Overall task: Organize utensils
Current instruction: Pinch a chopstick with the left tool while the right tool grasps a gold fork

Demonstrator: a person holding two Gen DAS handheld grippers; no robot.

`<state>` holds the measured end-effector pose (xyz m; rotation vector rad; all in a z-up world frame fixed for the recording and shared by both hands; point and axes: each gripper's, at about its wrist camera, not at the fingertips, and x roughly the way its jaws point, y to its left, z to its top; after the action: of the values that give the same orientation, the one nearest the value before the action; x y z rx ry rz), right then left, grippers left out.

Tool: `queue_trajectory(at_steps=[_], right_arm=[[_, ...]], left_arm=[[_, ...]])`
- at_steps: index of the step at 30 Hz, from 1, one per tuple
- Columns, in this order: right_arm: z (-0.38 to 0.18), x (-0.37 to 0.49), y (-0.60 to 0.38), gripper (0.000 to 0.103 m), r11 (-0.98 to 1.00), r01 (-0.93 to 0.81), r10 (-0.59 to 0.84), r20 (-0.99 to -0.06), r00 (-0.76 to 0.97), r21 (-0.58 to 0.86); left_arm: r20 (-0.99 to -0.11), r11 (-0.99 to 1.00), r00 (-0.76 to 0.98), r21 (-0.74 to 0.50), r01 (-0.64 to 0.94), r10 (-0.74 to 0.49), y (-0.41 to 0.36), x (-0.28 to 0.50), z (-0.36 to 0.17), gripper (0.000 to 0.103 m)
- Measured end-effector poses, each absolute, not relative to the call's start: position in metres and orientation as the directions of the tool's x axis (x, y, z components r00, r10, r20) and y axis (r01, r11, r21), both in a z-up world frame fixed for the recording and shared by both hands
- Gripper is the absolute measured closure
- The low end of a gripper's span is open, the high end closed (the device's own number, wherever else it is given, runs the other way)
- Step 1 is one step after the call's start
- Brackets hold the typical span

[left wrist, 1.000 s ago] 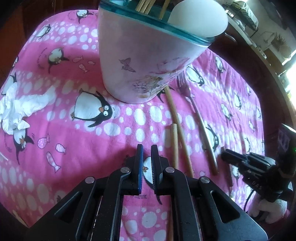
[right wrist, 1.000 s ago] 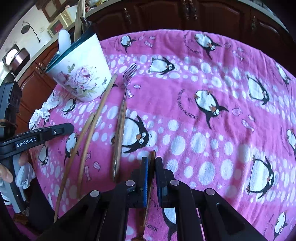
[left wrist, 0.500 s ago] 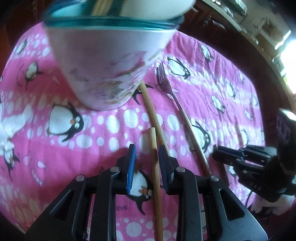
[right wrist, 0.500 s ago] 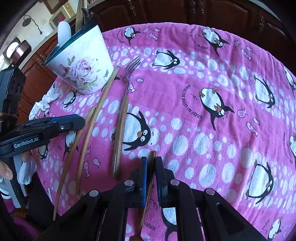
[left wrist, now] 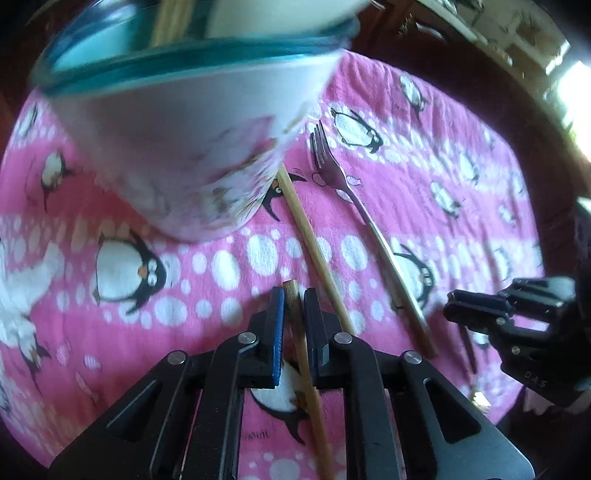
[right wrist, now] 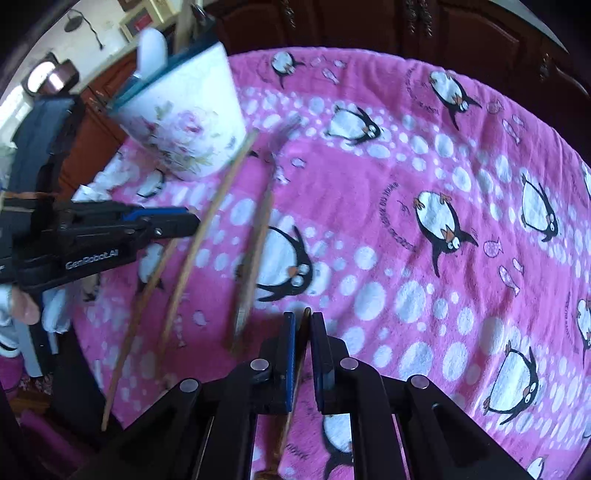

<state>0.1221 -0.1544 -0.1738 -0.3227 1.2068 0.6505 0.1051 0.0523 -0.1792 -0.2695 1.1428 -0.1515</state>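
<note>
A white floral holder with a teal rim (left wrist: 192,140) stands on the pink penguin cloth (left wrist: 424,155), with chopsticks and a white spoon inside; it also shows in the right wrist view (right wrist: 184,122). My left gripper (left wrist: 291,299) is shut on a wooden chopstick (left wrist: 306,365) near its end, just in front of the holder. A second chopstick (left wrist: 314,251) and a fork with a wooden handle (left wrist: 369,221) lie to its right. My right gripper (right wrist: 303,325) is shut on a thin dark wooden utensil handle (right wrist: 291,398), low over the cloth.
A crumpled white tissue (left wrist: 22,288) lies at the cloth's left edge. Dark wooden cabinets (right wrist: 406,26) run behind the table. The left gripper's body (right wrist: 92,240) sits left of the chopsticks (right wrist: 192,258) and fork (right wrist: 255,254) in the right wrist view.
My left gripper moved right and forward, opened around the short chopstick, then closed on it. The holder looms closer. My right gripper kept its hold and shifted slightly.
</note>
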Motion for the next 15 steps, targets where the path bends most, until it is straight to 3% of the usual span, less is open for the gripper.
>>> queue_trajectory(at_steps=[9, 15], right_arm=[[-0.139, 0.098, -0.156, 0.097, 0.758, -0.631, 0.388, -0.891, 0.236, 0.163], [-0.146, 0.102, -0.158, 0.094, 0.782, -0.616, 0.302, -0.922, 0.243, 0.095]], left_arm=[[-0.811, 0.933, 0.508, -0.357, -0.035, -0.291, 0.074, 0.074, -0.138, 0.095], [-0.802, 0.935, 0.529, -0.352, -0.048, -0.276, 0.076, 0.062, -0.130, 0.095]])
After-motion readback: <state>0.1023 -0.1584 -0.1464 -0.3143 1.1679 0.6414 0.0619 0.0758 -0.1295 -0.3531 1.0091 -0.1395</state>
